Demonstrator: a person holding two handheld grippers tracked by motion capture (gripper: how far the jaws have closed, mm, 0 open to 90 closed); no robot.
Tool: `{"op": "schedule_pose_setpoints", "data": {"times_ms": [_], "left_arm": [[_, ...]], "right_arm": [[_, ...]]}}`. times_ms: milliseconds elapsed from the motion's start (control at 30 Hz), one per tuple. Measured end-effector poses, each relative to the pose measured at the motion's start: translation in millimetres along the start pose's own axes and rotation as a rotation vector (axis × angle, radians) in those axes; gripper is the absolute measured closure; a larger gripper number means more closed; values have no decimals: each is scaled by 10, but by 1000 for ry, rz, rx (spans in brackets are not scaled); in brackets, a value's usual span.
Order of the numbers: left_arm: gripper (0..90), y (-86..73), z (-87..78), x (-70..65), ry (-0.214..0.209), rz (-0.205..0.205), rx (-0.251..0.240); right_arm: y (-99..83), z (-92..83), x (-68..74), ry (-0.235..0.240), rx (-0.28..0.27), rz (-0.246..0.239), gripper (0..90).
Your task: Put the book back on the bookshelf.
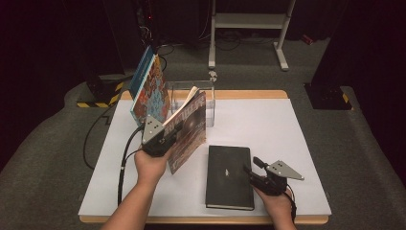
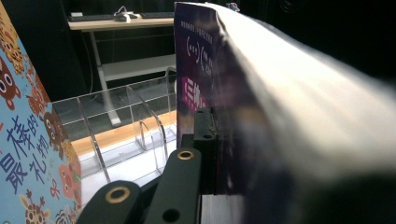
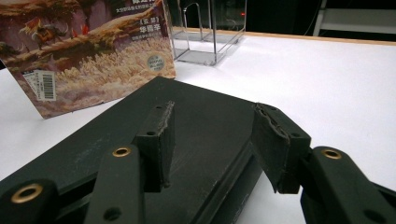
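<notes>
My left gripper [image 1: 167,132] is shut on a dark purple paperback [image 1: 189,129], held upright and tilted just in front of a clear acrylic book stand [image 1: 191,101]. In the left gripper view one jaw of this gripper [image 2: 212,135] presses on the paperback's cover [image 2: 196,70] and the pages fan out to the right. A colourful children's book [image 1: 149,91] leans at the stand's left side. A black hardcover [image 1: 230,177] lies flat on the white table [image 1: 273,124]. My right gripper [image 1: 251,167] is open at that book's right edge: one jaw over the cover [image 3: 140,107], the other beside it [image 3: 217,128].
A white desk frame [image 1: 249,21] stands on the floor behind the table. A yellow-and-black striped block [image 1: 103,93] lies on the floor at the left. The stand's dividers [image 2: 126,121] are upright. The paperback's back cover [image 3: 93,56] is near the black book's far corner.
</notes>
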State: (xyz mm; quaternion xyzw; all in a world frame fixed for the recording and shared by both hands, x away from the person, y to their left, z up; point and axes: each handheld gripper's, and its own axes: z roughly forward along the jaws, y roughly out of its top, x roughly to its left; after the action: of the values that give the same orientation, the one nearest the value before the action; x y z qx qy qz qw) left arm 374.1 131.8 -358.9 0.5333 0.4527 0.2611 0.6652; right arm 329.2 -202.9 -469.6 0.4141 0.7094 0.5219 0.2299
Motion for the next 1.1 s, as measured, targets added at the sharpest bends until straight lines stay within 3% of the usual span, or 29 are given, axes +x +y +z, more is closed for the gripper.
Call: {"op": "schedule_pose_setpoints", "data": {"times_ms": [233,333,767,1100], "left_arm": [[841,120,-29,22,-3,-25,-22],[841,183,-52,28,8,-5,-32],[840,365,-128,237,124,36,-69],[840,415,41,230,174,50,-94]], "right_arm": [[0,-7,-11,1,-4,7,494],[0,-4,-9,2,-4,7,494],[9,-20,-11,0,-10,13,495],[14,-31,-10,0,-14,11,495]]}}
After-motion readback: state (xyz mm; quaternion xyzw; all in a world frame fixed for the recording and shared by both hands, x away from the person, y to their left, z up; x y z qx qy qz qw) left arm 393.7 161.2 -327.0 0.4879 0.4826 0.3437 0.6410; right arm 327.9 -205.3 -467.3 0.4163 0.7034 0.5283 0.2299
